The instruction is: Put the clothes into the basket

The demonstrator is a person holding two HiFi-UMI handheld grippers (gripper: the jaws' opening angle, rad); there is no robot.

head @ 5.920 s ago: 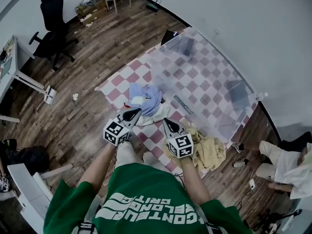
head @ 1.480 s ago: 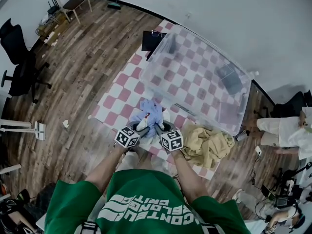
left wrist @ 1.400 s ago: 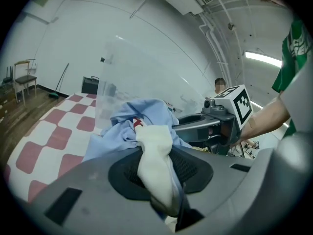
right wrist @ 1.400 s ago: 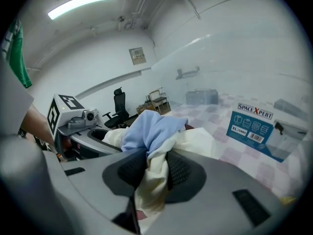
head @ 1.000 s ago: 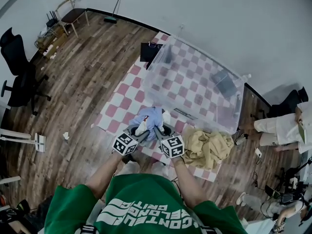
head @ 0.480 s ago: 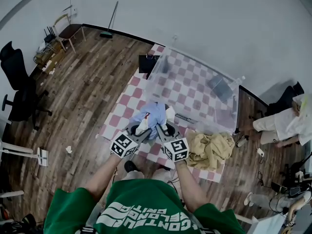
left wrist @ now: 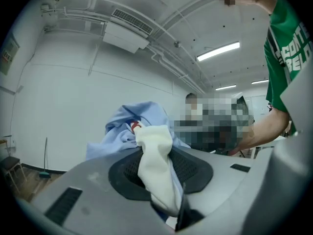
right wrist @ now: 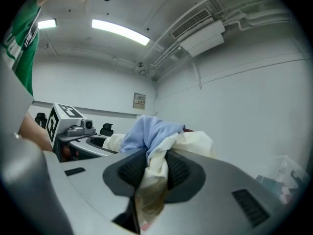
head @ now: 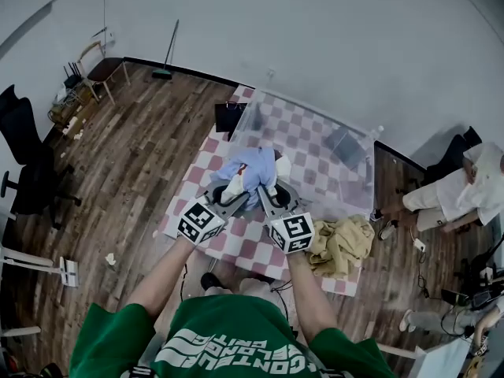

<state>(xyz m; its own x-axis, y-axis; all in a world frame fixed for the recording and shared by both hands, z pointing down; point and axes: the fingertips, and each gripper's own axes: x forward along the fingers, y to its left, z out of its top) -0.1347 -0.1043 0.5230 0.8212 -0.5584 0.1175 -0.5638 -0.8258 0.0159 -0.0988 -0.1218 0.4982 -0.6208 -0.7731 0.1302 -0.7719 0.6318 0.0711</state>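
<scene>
Both claws pinch one bundle of clothes point(head: 253, 172) (pale blue cloth mixed with cream). The left gripper point(head: 230, 198) is clamped on a cream fold, and the right gripper point(head: 272, 197) on cream and blue cloth together. The bundle is held up over the checkered mat point(head: 197, 187), just at the near wall of the clear basket point(head: 331, 160). A yellow garment point(head: 340, 244) lies at the mat's near right corner.
</scene>
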